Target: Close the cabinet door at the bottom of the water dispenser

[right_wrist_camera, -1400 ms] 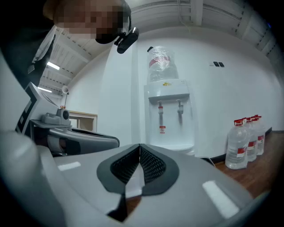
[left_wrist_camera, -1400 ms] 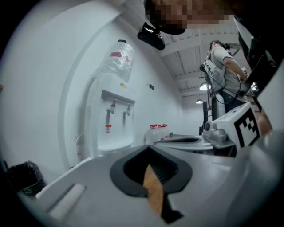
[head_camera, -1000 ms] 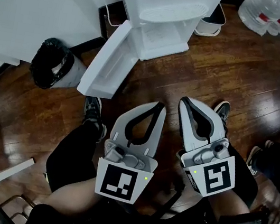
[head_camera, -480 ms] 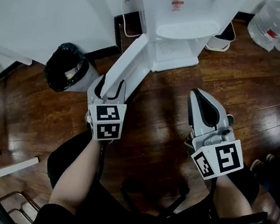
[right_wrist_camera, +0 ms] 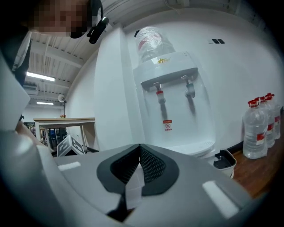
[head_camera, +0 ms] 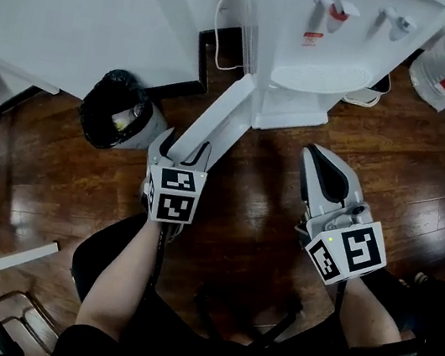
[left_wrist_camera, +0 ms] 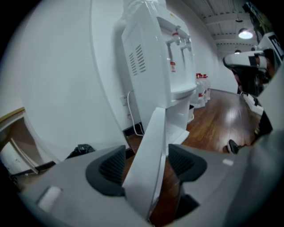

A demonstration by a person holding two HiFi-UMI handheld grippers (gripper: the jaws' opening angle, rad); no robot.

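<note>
1. Two hand-held grippers hang over the wooden floor (head_camera: 257, 222) in front of the water dispenser (head_camera: 317, 28). Its bottom cabinet door (head_camera: 215, 125) stands swung wide open, with the free edge toward the person.
2. The left hand-held gripper (head_camera: 181, 144) has just been opening its jaws, and they now stand wide and straddle the door's free edge. The panel runs between the pads, but neither seems to press on it (the left gripper view shows it best).
3. The right hand-held gripper (head_camera: 314, 152) has its pads met tip to tip. It sits to the right of the door and apart from it, aimed at the dispenser's front.
4. Judging by this, the step in hand is getting hold of the door's edge; closing has not yet begun.
5. Next, the left jaws likely need to nip the panel or bear on its outer face. They would then follow the hinge's arc toward the cabinet opening until the door sits flush.
</note>
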